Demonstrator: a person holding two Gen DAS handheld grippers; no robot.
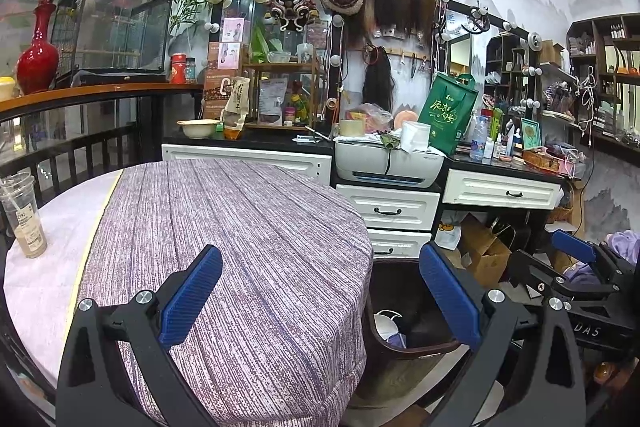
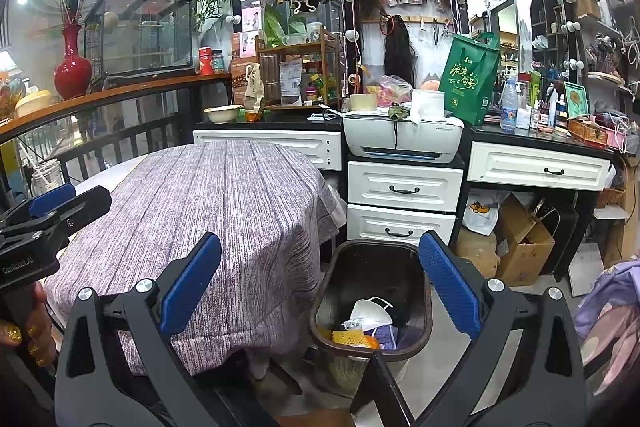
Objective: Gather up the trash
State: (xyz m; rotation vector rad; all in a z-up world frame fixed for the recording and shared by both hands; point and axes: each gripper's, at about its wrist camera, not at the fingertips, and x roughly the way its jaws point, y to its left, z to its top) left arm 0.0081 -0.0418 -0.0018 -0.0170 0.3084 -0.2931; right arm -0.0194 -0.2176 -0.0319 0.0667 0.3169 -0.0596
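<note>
A clear plastic cup with a straw and a little brown drink stands at the left edge of the round table, which is covered by a purple cloth. My left gripper hangs open above the table's right edge and holds nothing. My right gripper is open too, over the dark trash bin on the floor beside the table. Inside the bin lie a white face mask, an orange net and purple scraps. The cup shows behind the left gripper.
White drawers with a printer on top stand right behind the bin. A cluttered black counter runs along the wall. Cardboard boxes sit under the desk at right. A dark railing curves behind the table.
</note>
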